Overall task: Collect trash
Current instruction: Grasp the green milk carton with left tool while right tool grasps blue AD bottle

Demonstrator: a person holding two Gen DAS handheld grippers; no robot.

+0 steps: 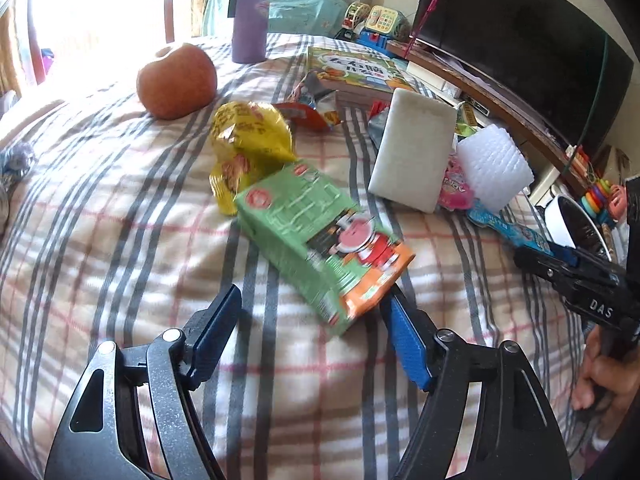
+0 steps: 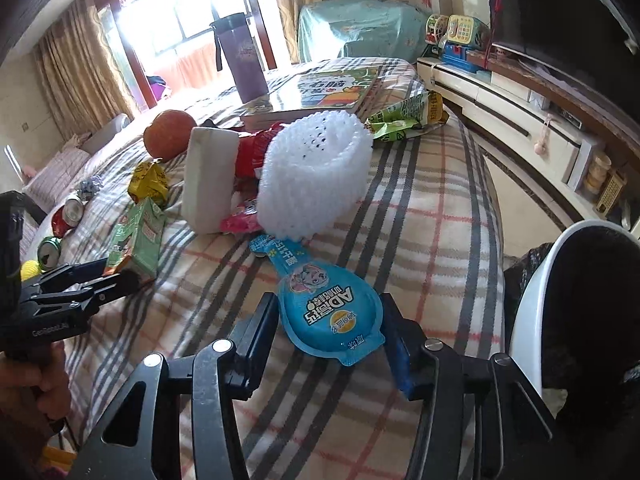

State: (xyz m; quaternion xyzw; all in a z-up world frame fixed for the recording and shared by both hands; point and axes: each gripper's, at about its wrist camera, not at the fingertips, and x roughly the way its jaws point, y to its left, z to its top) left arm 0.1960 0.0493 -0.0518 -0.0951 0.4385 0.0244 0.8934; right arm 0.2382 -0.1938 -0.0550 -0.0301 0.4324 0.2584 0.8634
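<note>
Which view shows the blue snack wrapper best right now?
The right wrist view: the blue snack wrapper lies whole between that gripper's fingers. The left wrist view catches only part of it at the far right, behind the right gripper.

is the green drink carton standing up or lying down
Lying down. The green drink carton rests on its broad side on the plaid blanket, in front of the open left gripper.

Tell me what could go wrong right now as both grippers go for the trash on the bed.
The left gripper is open around the green carton, which lies skewed across the gap; closing could pinch only its corner and twist it free. The right gripper brackets the flat blue wrapper on the soft plaid blanket, so its fingers may snag fabric or slide over the wrapper.
</note>
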